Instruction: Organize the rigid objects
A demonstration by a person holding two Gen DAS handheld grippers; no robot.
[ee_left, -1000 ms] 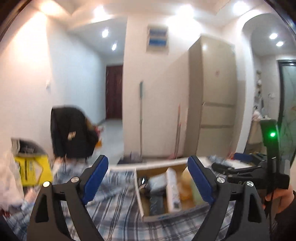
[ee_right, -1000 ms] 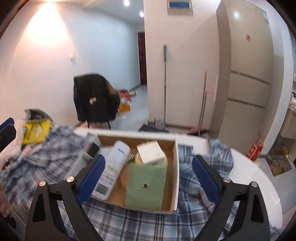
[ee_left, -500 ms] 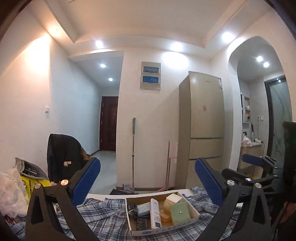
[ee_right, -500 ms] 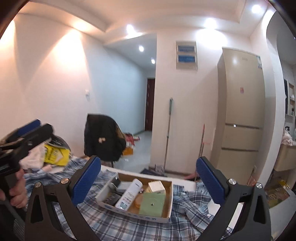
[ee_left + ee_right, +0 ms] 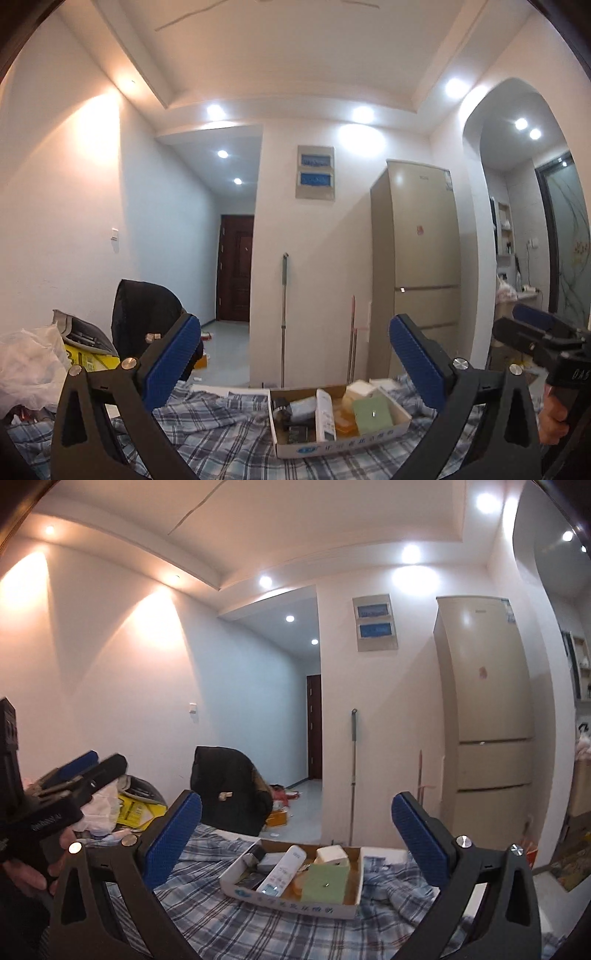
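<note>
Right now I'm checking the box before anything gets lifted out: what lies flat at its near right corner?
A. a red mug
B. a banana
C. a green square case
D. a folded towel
C. In the right wrist view, a green square case lies flat in the near right corner of the cardboard box, beside the white remote.

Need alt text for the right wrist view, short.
Open right gripper, empty, raised above a cardboard box of small items on a plaid cloth. The left gripper shows at the left edge; a beige fridge stands behind.
</note>
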